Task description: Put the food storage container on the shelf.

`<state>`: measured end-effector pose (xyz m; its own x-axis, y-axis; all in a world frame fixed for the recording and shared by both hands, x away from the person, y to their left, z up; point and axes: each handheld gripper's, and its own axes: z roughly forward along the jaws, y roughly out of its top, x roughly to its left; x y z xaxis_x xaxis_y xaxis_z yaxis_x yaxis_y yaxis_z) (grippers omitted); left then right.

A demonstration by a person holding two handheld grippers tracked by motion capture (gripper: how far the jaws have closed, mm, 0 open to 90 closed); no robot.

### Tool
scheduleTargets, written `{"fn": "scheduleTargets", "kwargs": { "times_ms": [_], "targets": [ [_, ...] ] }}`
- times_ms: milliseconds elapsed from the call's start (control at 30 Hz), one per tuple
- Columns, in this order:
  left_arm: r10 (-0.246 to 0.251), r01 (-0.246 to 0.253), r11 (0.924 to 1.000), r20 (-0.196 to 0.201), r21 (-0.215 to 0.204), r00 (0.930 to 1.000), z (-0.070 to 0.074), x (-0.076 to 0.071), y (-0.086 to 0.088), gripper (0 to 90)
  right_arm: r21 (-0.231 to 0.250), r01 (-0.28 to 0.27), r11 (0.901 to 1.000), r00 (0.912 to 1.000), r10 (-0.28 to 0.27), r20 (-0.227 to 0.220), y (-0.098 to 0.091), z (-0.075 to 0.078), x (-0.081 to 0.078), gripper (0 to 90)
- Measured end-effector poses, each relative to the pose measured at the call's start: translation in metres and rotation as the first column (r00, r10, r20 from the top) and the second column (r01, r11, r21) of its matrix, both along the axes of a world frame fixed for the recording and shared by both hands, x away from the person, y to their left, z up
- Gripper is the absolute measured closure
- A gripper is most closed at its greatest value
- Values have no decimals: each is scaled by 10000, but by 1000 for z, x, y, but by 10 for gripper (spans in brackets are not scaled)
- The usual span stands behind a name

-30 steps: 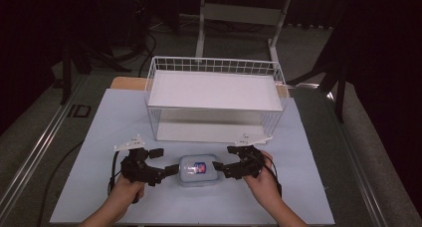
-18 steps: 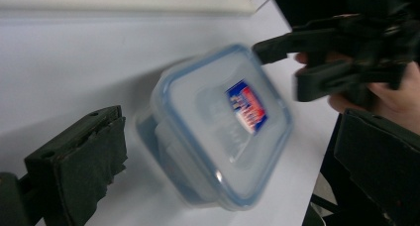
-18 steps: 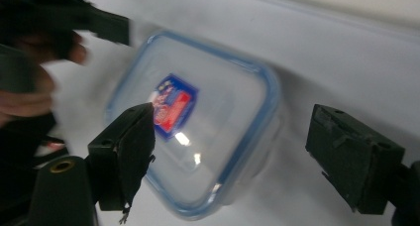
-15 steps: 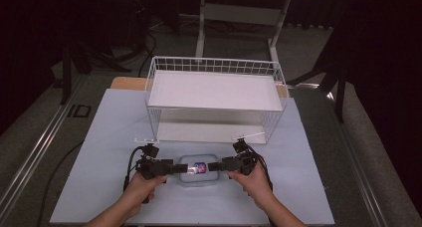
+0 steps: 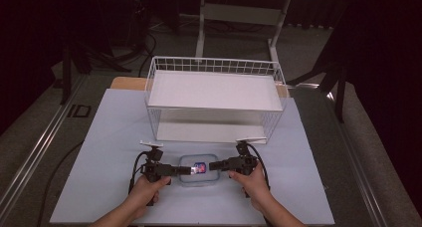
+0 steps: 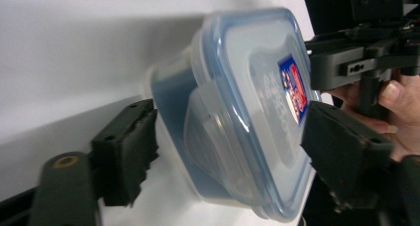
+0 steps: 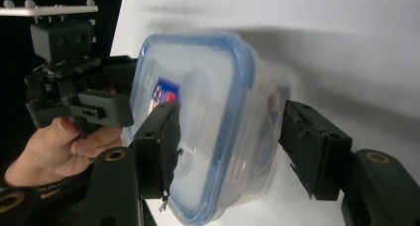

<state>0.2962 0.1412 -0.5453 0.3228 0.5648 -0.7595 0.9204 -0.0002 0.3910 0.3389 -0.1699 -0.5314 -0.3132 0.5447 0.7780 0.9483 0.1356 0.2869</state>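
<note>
A clear plastic container (image 5: 199, 170) with a blue-rimmed lid and a red-and-blue sticker lies on the pale mat, in front of the wire basket. My left gripper (image 5: 186, 170) is at its left end and my right gripper (image 5: 213, 165) at its right end, both rolled on their sides. Both pairs of jaws have just been closing with the container between them. In the left gripper view both pads touch the container (image 6: 237, 112), one on the lid rim and one on the base. In the right gripper view one pad lies on the lid (image 7: 208, 102). A narrow gap remains at the base-side pad (image 7: 309, 146).
A white wire basket (image 5: 214, 65) with a white floor stands just behind the container, open at the top. The pale mat (image 5: 109, 137) has bare room to the left and right of the hands. Dark floor, cables and stand legs surround the table.
Both hands have come down and drawn in towards the container's two ends. The jaws, wide a second ago, now sit close around the container. The container has stayed in place.
</note>
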Motion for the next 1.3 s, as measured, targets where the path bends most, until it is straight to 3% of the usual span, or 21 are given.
{"fn": "scheduleTargets", "kwargs": {
  "times_ms": [33, 133, 267, 467, 767, 1000, 1300],
  "targets": [
    [92, -92, 9999, -56, -74, 9999, 0, -1, 0, 275, -60, -128, 9999, 9999, 127, -85, 2, -1, -2, 395],
    [109, -112, 9998, -199, -158, 9997, -1, 0, 2, 289, -16, -278, 9996, 9995, 278, -123, -1, -1, -2, 456],
    [16, -40, 9994, -700, -342, 9975, -1, 1, 4, 320, -102, -321, 9994, 9994, 319, -163, -2, 2, -4, 467],
    [16, -15, 10000, -172, 79, 9999, 9, -5, 4, 450, -266, 3, 9996, 10000, -3, -2, -1, 4, -11, 468],
    [80, -97, 9979, 262, 637, 9996, 19, -14, 0, 483, -807, 188, 9966, 9968, -124, 790, 4, 14, -23, 469],
    [222, -294, 9936, 659, 1092, 9976, 26, -23, -5, 489, -809, 300, 9963, 9936, -209, 1113, 4, 17, -30, 475],
    [244, -341, 9921, 812, 1207, 9964, 29, -16, -13, 491, -948, 495, 9943, 9862, -336, 1624, 1, 22, -29, 474]
  ]
}}
